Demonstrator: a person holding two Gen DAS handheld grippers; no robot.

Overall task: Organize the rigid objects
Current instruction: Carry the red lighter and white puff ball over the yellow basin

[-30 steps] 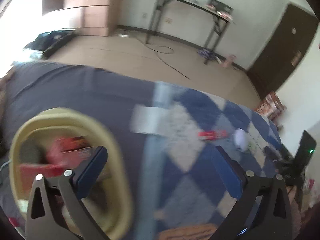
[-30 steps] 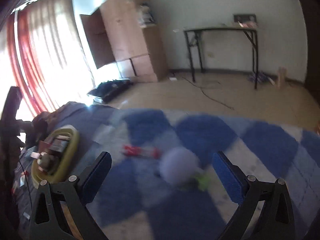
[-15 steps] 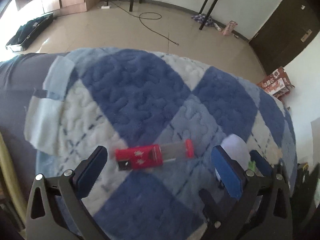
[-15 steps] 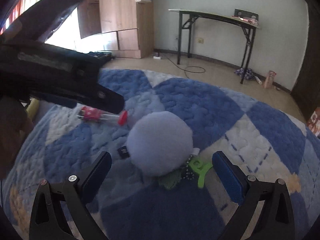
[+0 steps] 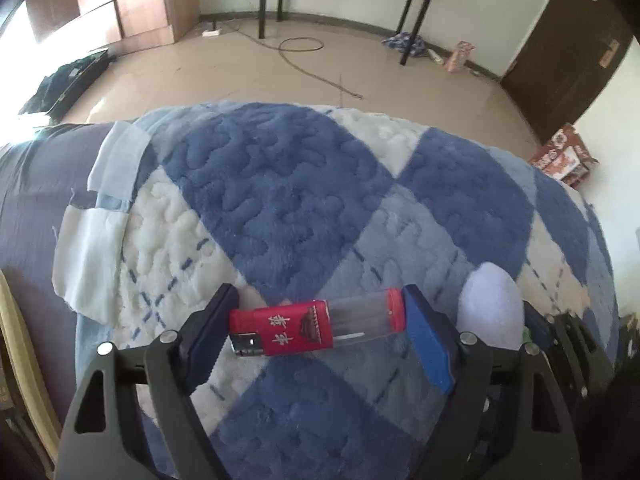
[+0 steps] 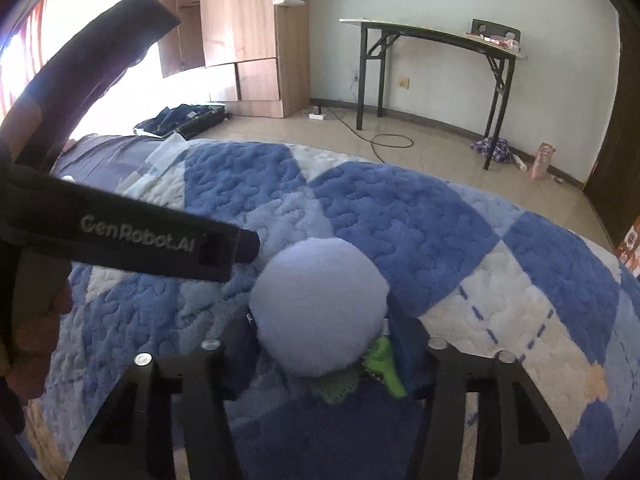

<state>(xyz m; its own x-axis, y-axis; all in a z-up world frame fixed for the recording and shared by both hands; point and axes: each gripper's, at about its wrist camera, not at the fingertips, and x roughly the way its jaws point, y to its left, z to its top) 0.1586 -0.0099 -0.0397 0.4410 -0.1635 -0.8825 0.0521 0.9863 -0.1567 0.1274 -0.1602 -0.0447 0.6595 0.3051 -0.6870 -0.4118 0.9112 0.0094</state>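
A red and clear plastic tube (image 5: 316,330) lies crosswise on the blue and white checkered blanket (image 5: 280,200). My left gripper (image 5: 318,330) is closed around its two ends, pads touching the cap and the base. A pale lilac pompom (image 6: 318,308) with a green clip (image 6: 386,364) lies on the blanket; it also shows in the left wrist view (image 5: 492,308). My right gripper (image 6: 320,344) is closed on the pompom's lower sides. The left gripper's black body (image 6: 132,240) crosses the left of the right wrist view.
A yellow basket rim (image 5: 16,360) shows at the far left edge. A dark grey sheet (image 5: 36,184) lies left of the blanket. Beyond the bed are tiled floor, a black-legged table (image 6: 432,36), a wooden cabinet (image 6: 240,32) and a dark door (image 5: 560,40).
Both grippers moved down onto the blanket and closed: the left on the tube's ends, the right around the pompom. A second ago the left was over the basket.
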